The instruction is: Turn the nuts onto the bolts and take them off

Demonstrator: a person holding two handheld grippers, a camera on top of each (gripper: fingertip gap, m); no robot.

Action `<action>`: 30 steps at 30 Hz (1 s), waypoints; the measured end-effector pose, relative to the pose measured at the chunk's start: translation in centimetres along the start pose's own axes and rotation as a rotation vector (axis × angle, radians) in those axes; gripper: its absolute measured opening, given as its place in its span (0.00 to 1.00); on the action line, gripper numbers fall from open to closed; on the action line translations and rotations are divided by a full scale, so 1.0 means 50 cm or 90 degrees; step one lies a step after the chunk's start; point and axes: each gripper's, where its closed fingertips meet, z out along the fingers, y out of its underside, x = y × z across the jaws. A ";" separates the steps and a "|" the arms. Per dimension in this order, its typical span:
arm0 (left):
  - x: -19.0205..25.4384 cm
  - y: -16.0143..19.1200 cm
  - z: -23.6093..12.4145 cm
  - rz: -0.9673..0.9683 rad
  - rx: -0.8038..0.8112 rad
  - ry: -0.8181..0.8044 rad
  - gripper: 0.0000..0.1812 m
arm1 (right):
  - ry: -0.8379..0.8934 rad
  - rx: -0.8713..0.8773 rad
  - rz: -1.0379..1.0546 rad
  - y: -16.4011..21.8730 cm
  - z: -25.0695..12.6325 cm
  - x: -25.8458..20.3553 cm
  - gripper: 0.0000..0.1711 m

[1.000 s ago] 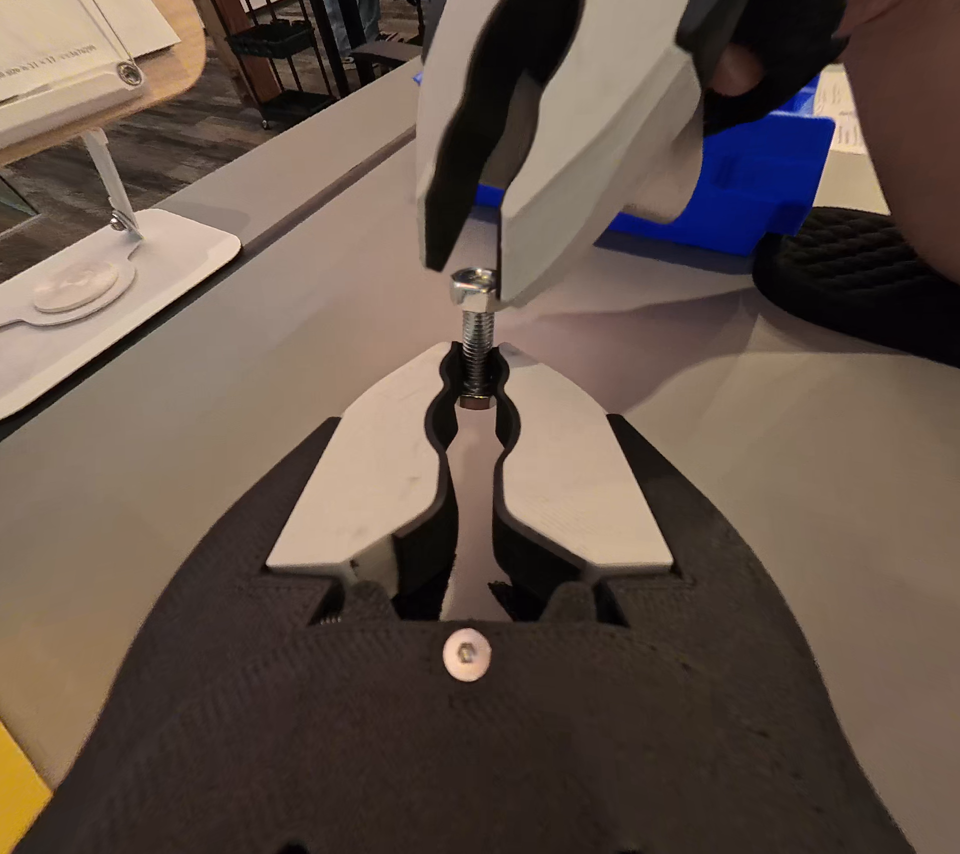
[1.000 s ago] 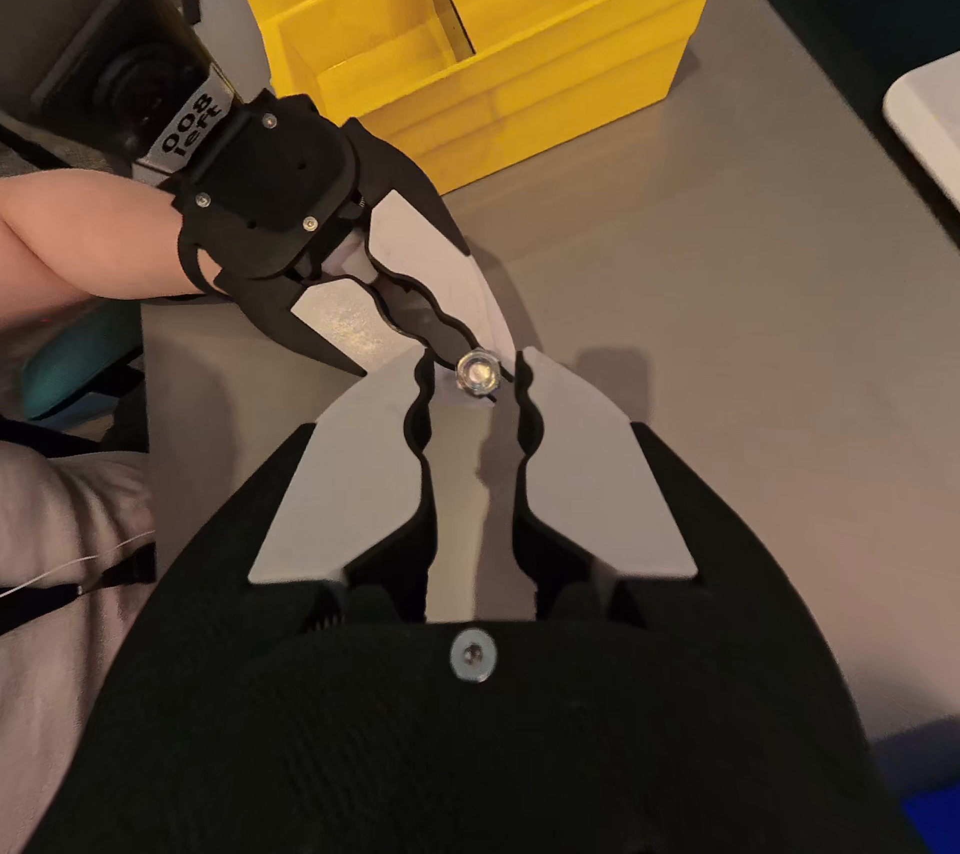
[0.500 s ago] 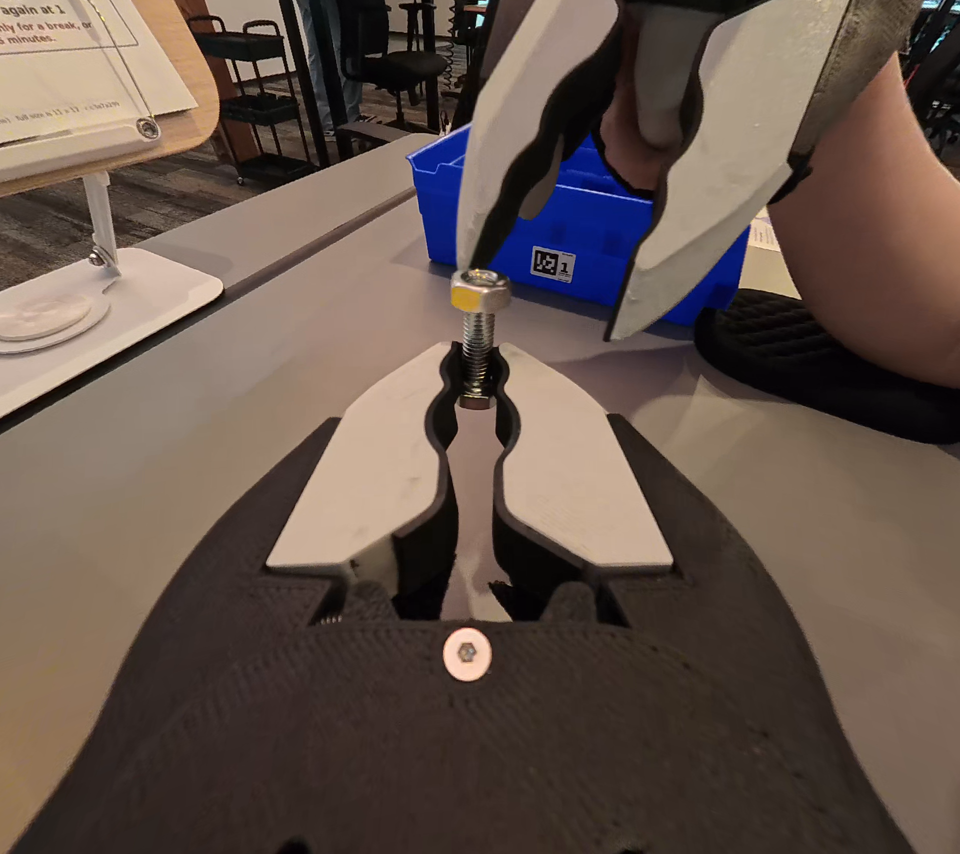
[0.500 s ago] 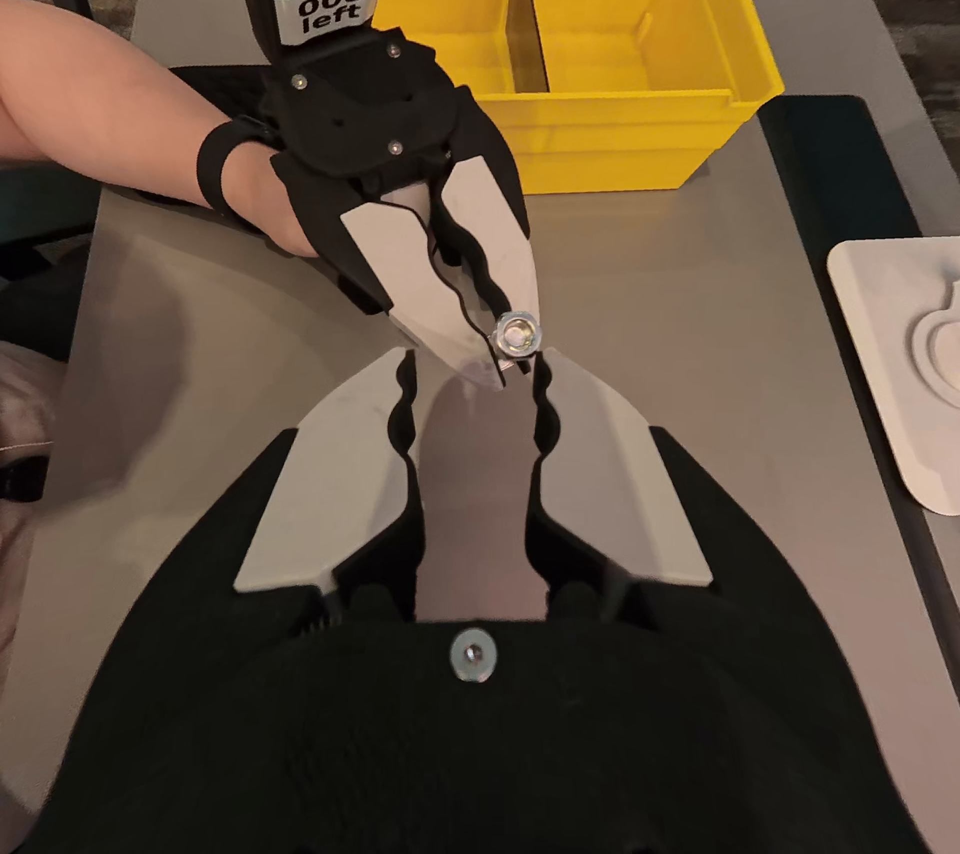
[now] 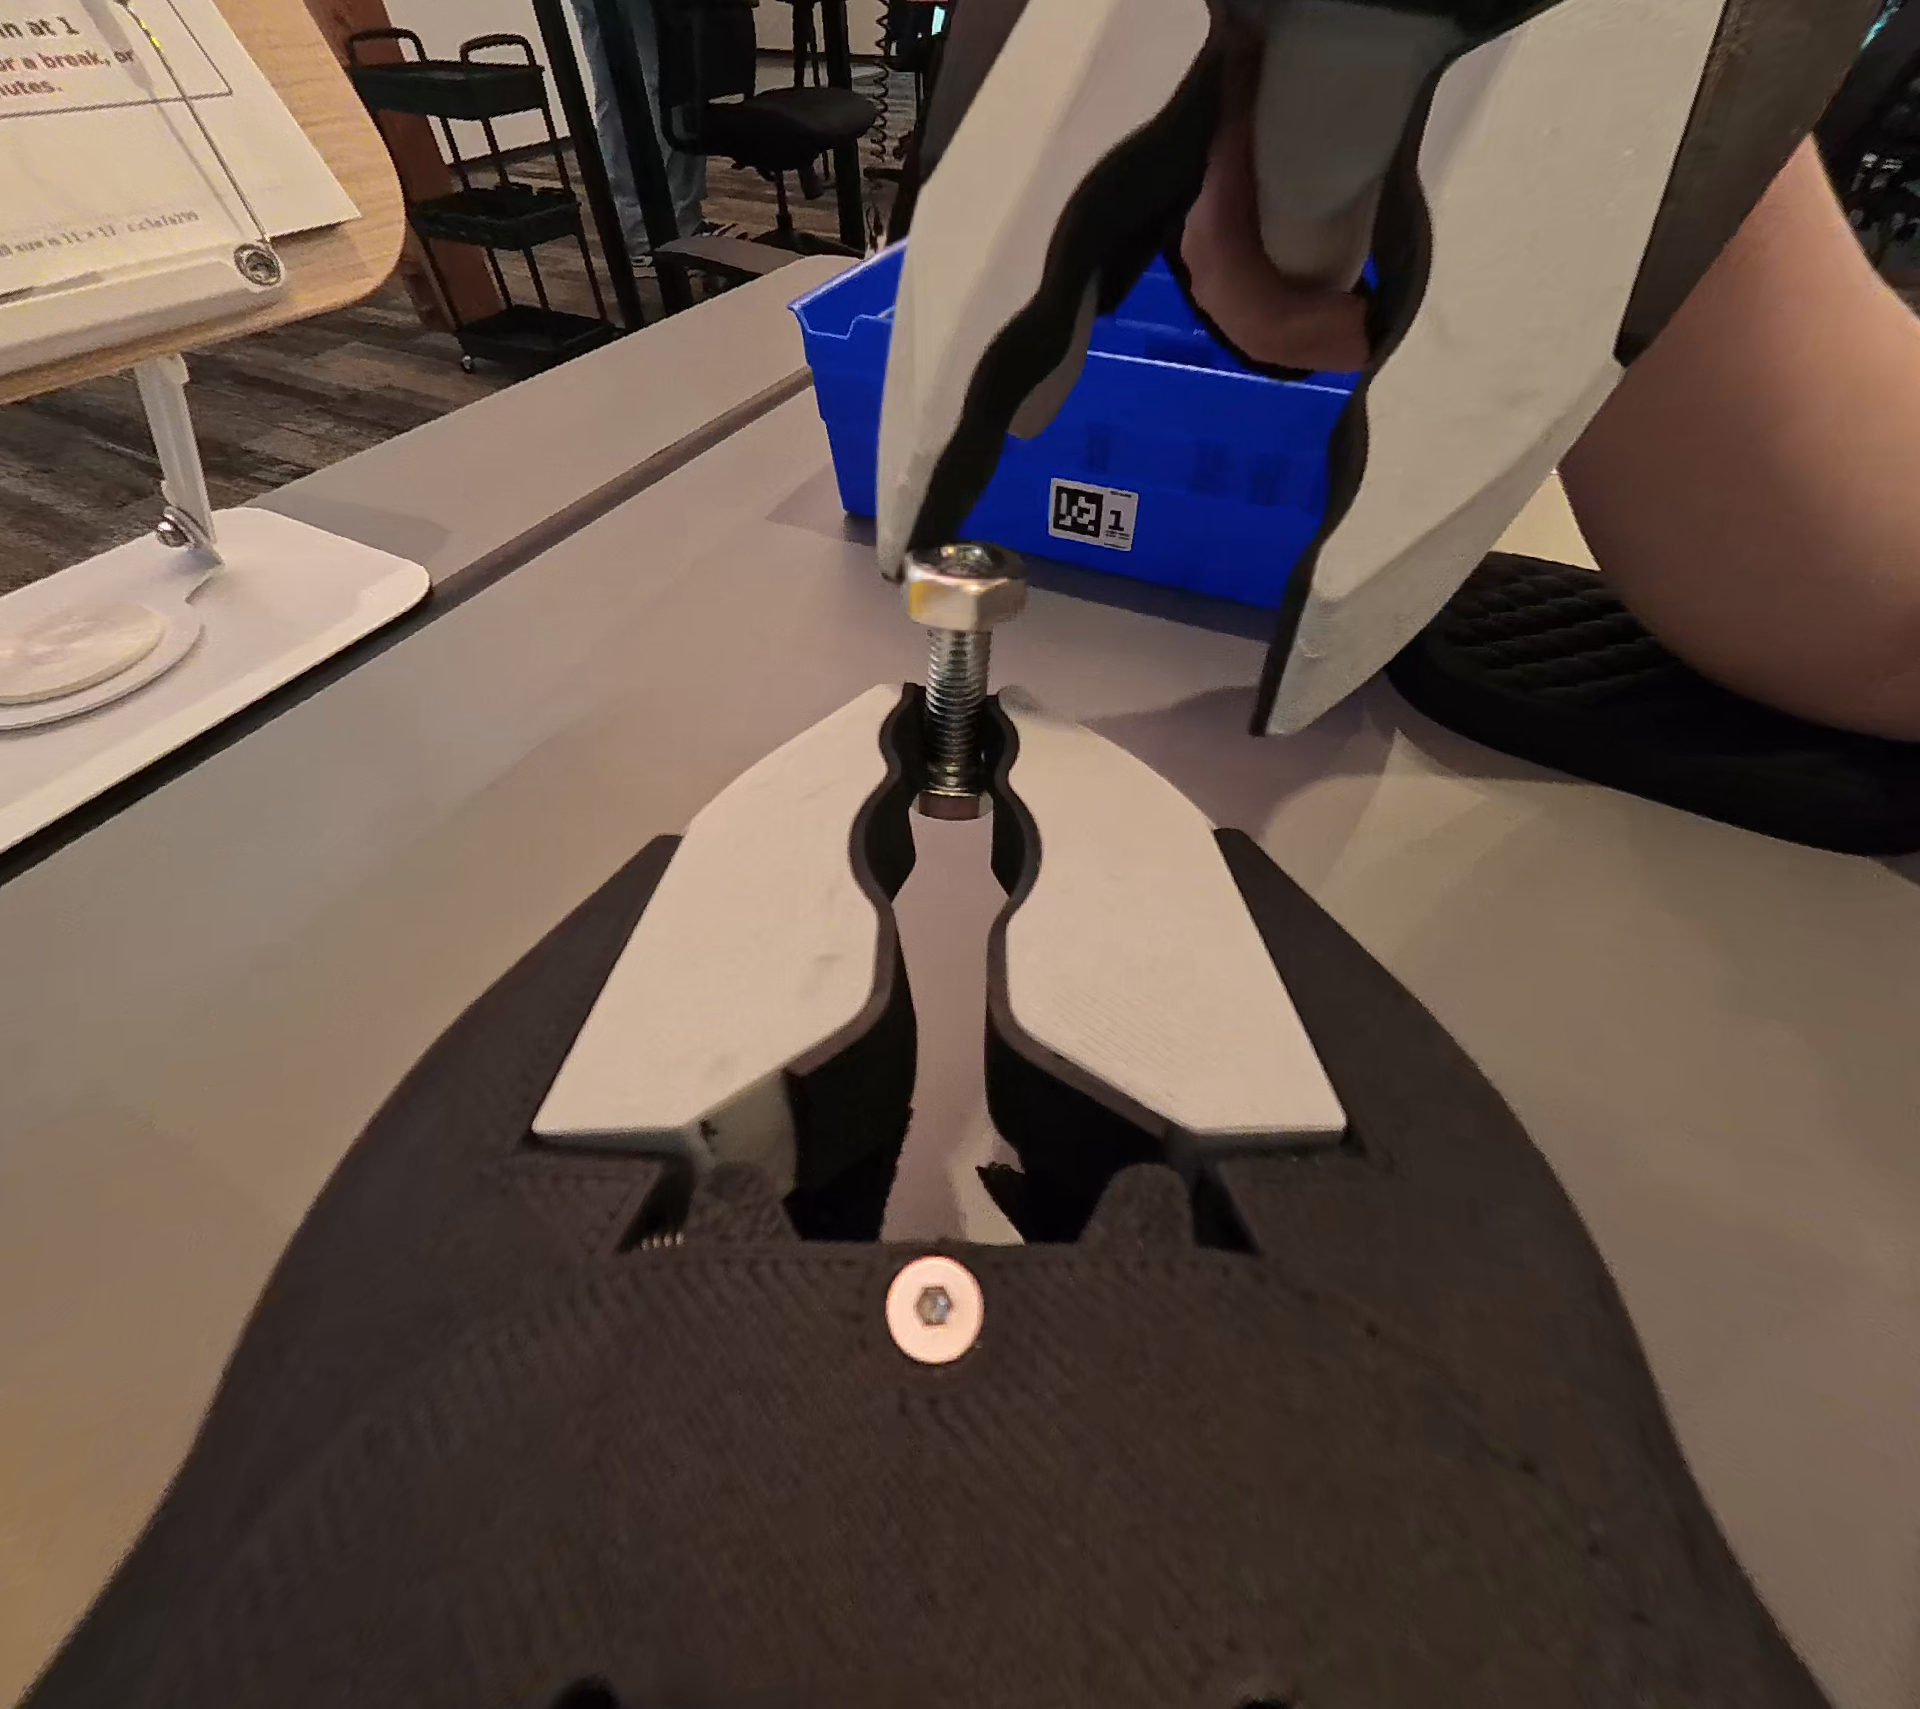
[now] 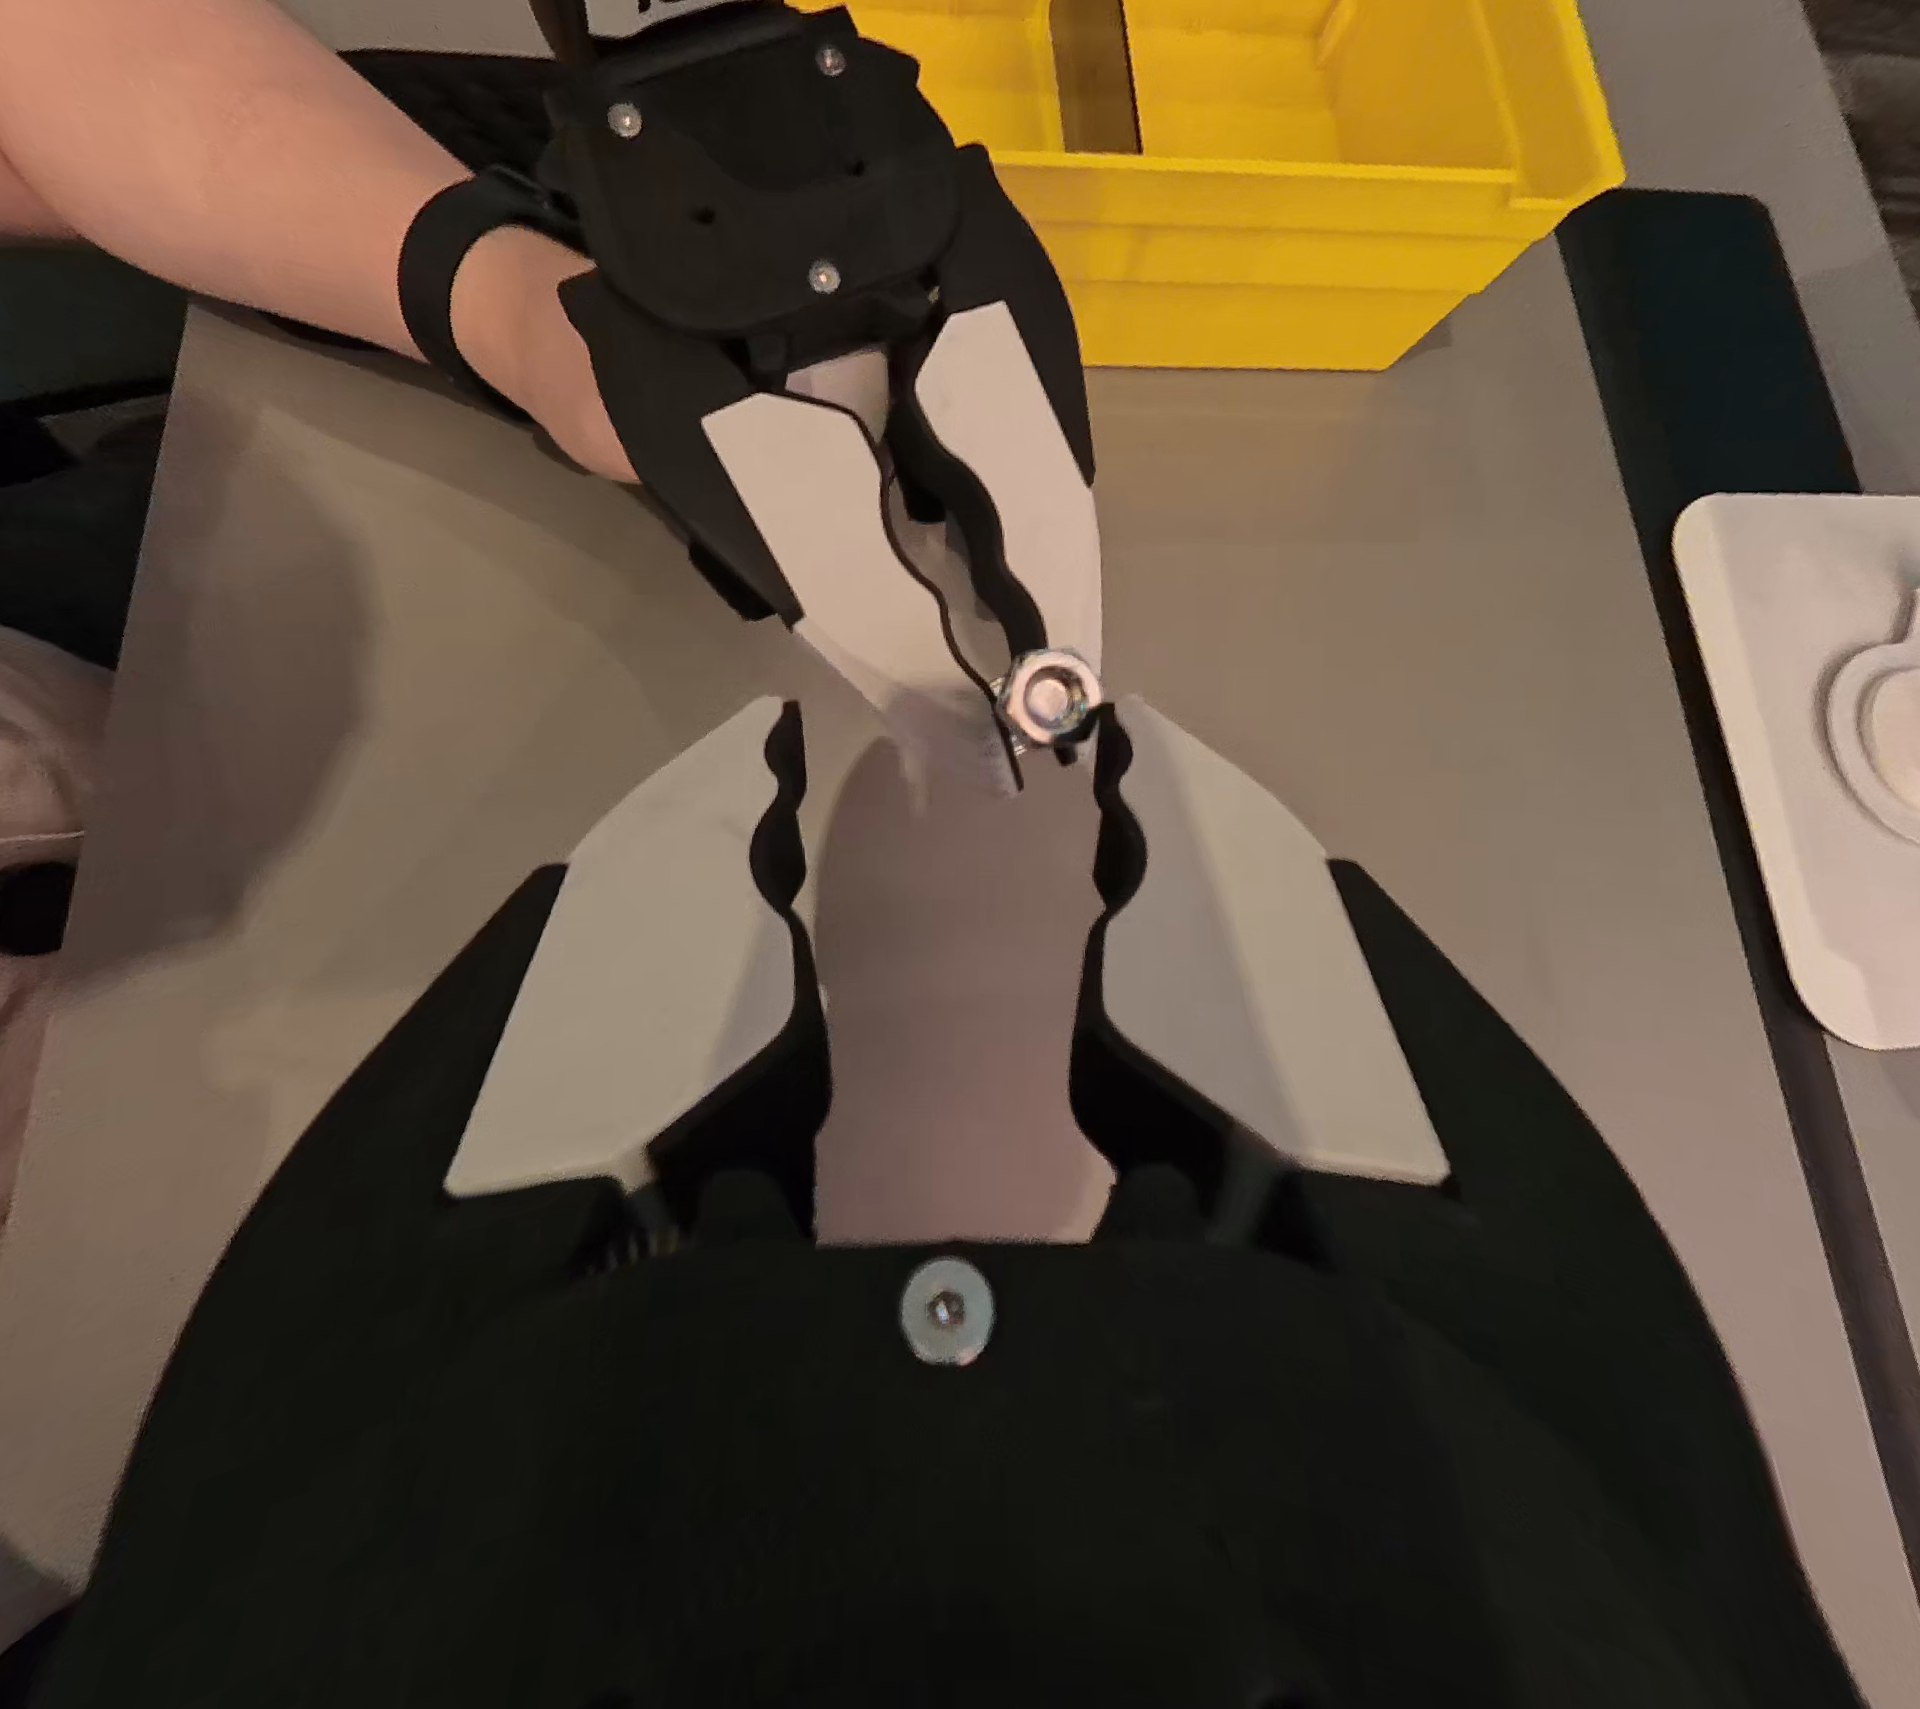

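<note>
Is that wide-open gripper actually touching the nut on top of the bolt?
Cannot tell. In the left wrist view one fingertip of the right gripper meets the nut's edge with no visible gap, but it could sit behind. The other finger is clearly apart.

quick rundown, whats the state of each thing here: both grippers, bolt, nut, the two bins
left gripper: shut on the bolt's lower end, holding it upright
right gripper: open, one fingertip beside the nut
silver threaded steel bolt: clamped, standing upright
silver hex steel nut: on the bolt's top end, not gripped
yellow plastic bin with divider: no contents visible
blue plastic bin: contents hidden
</note>
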 end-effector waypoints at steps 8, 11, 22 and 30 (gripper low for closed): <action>0.003 -0.004 -0.001 -0.005 0.009 0.009 0.05 | -0.011 0.021 0.013 -0.005 -0.007 0.001 0.41; 0.016 -0.009 0.000 0.004 0.018 0.029 0.05 | -0.029 0.031 -0.015 -0.016 0.014 -0.018 0.45; -0.014 -0.013 -0.011 -0.049 0.033 0.011 0.05 | -0.009 -0.007 0.004 -0.005 0.002 -0.011 0.42; 0.007 0.004 0.004 0.001 -0.009 0.012 0.05 | -0.046 -0.073 0.026 0.026 -0.007 -0.031 0.35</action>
